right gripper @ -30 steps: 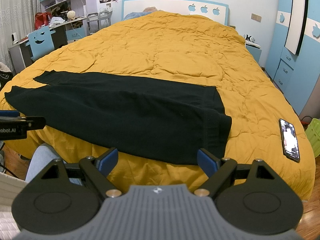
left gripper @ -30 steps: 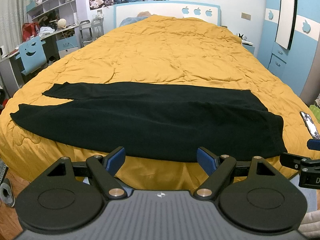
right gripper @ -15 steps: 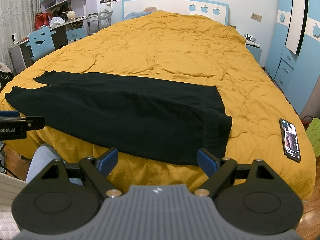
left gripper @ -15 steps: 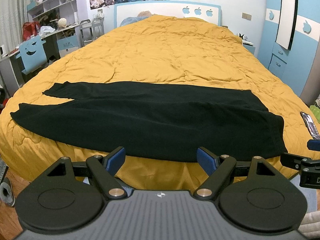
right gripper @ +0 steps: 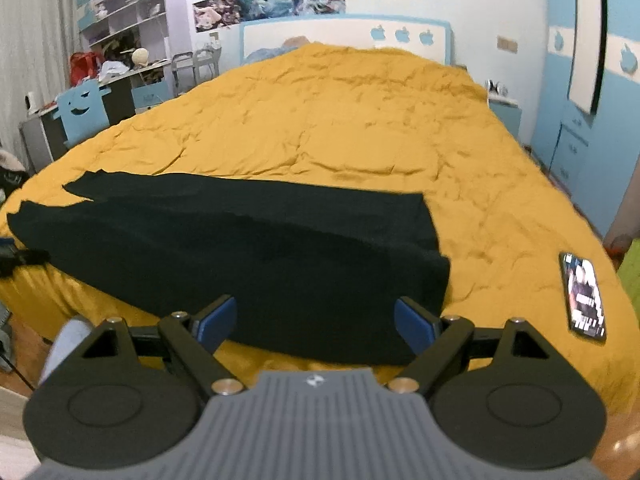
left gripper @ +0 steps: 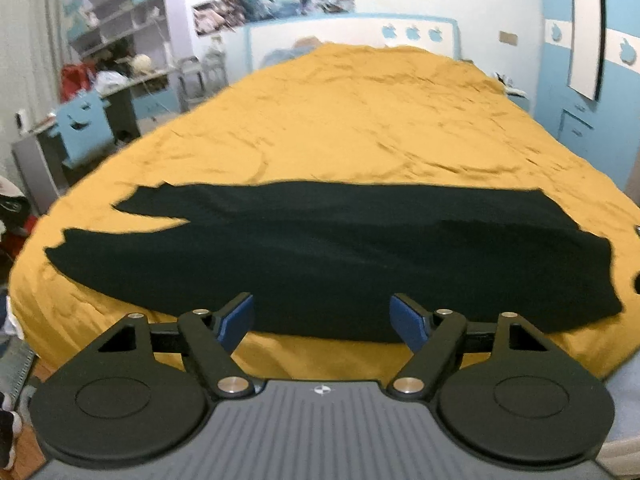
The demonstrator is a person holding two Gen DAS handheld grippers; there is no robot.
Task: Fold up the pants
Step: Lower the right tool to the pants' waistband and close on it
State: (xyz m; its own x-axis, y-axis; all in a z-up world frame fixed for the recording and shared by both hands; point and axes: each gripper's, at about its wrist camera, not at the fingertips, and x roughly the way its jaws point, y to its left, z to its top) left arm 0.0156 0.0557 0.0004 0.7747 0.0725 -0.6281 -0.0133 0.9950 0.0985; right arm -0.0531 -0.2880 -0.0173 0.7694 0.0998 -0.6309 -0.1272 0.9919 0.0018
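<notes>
Only my right wrist view shows the black smartphone (right gripper: pixel 583 295), at 3 o'clock on the mustard-yellow quilted bed (right gripper: pixel 340 120). The black fabric pants (left gripper: pixel 320 252) lie flat at 12 o'clock, beyond my left hand-held gripper (left gripper: pixel 322 322) and right hand-held gripper (right gripper: pixel 316 324), both wide open, empty.

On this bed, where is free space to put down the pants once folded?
The yellow quilt is bare from the black pants' far edge to the headboard. A narrower free strip lies between the waistband and the phone. The near edge is crowded.
</notes>
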